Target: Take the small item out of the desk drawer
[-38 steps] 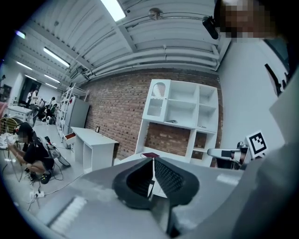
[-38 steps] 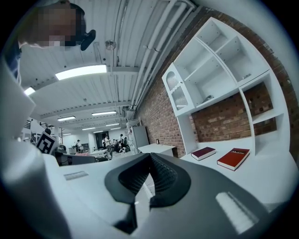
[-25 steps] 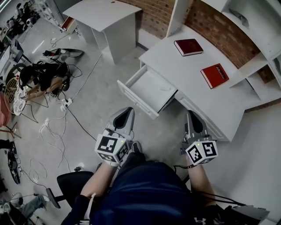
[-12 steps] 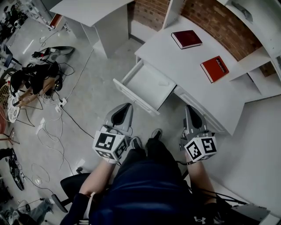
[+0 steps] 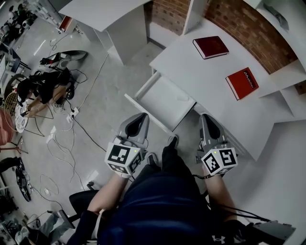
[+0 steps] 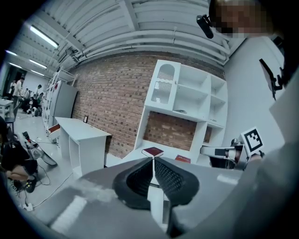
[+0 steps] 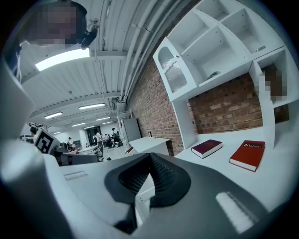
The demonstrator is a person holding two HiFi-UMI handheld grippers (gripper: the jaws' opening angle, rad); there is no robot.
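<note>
The white desk (image 5: pixel 210 91) has one drawer (image 5: pixel 165 100) pulled open toward me; its white inside shows no small item that I can make out. My left gripper (image 5: pixel 142 117) hangs in front of the drawer's front panel, jaws shut with nothing between them, as the left gripper view (image 6: pixel 152 158) confirms. My right gripper (image 5: pixel 204 117) hovers by the desk's front edge to the right of the drawer, shut and holding nothing (image 7: pixel 149 155). Both are held level, pointing toward the desk, apart from the drawer.
A dark red book (image 5: pixel 211 47) and a red book (image 5: pixel 243 82) lie on the desk top. A white shelf unit (image 5: pixel 287 28) rises behind it. A second white desk (image 5: pixel 107 14) stands at the back left. Cables (image 5: pixel 62 139) and black gear (image 5: pixel 43 86) litter the floor at left.
The person's leg and shoe have come forward between the grippers, and the view has shifted slightly over the desk. Both grippers stay shut and in much the same place.
</note>
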